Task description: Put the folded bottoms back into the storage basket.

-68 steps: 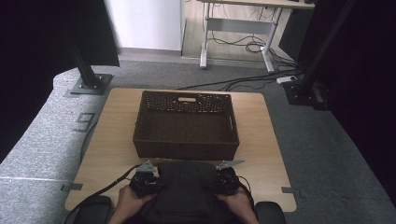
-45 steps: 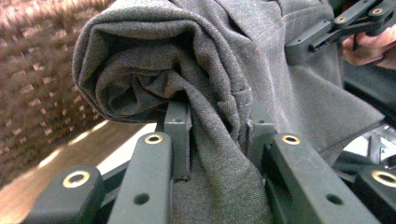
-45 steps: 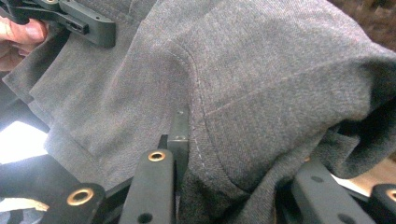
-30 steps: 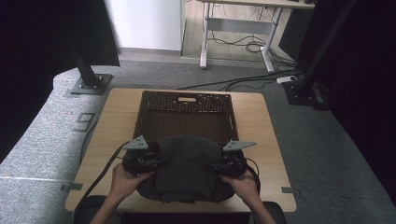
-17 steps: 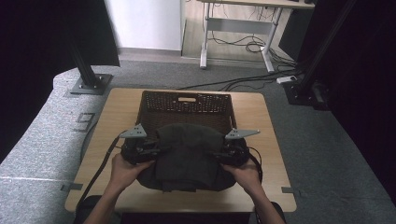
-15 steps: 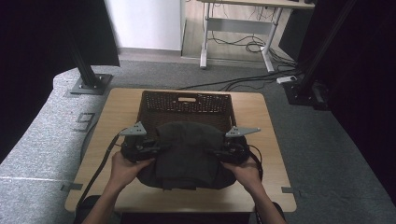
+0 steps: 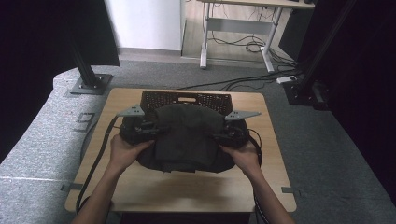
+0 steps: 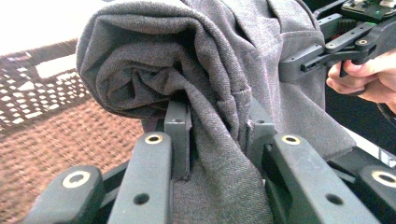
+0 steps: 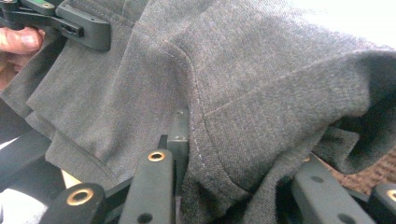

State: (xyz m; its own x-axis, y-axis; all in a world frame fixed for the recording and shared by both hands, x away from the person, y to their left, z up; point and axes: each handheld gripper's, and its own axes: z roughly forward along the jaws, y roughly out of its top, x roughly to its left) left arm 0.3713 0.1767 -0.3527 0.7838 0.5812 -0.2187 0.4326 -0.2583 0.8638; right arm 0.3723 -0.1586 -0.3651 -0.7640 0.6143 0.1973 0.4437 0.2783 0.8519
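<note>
The wooden table (image 7: 140,196) stands on a grey carpeted floor (image 7: 46,140), with a black stand base (image 7: 91,86) on the carpet near its far left corner.

On the far half of the table sits a dark woven basket (image 7: 187,99); its far rim with the handle cut-out is visible, while the near part is covered.

A folded grey garment (image 7: 187,135) is held above the near edge of the basket, spanning the space between the two grippers. It lies in several thick layers, with its far edge over the basket and its near edge hanging over the bare table top. In the left gripper view the garment (image 8: 196,74) forms a rolled bundle over the basket weave (image 8: 42,135); in the right gripper view a stitched seam runs across the cloth (image 9: 243,79).

The left gripper (image 7: 140,130) clamps the left side of the garment: the cloth is pinched tight between its two black jaws (image 8: 212,140). The right gripper (image 7: 229,134) clamps the right side in the same way, its jaws closed on folded cloth (image 9: 233,154).

The left hand (image 7: 123,151) and the right hand (image 7: 243,156) grasp the gripper bodies from the near side. A black cable (image 7: 93,163) trails from the left gripper toward the table's near edge.
</note>
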